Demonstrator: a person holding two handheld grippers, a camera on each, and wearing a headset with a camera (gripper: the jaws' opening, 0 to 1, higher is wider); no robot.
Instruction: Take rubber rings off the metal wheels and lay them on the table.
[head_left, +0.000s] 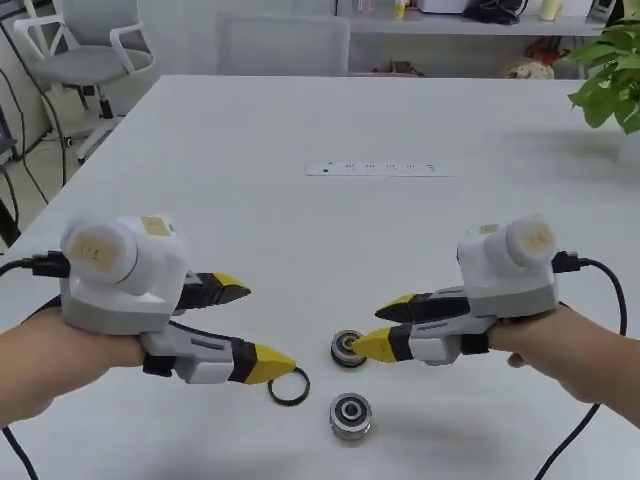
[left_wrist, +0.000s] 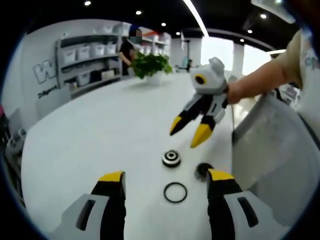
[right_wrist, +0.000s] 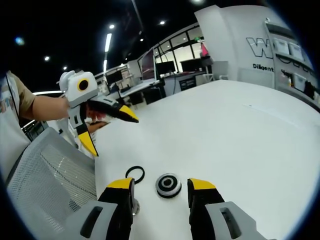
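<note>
Rubber ring (head_left: 289, 387) lies flat on the table (head_left: 330, 120), just beside the left gripper (head_left: 262, 327). Far wheel (head_left: 348, 347) sits by the right gripper (head_left: 385, 323), near wheel (head_left: 351, 415) close by. Both tongs spread, empty. Wheels maybe still ringed, hard to tell.

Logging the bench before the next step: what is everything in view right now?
black rubber ring: one, black, loose on the table by the left claw
round metal wheels: two, silver-grey, one at the right claw's tips, one nearer the person
white table: one, white, under everything
white socket strip: one, white, mid-table
green leafy plant: one, green, far right
grey office chair: one, grey, far left
left claw: white, yellow-tipped, open
right claw: same colours, open
</note>
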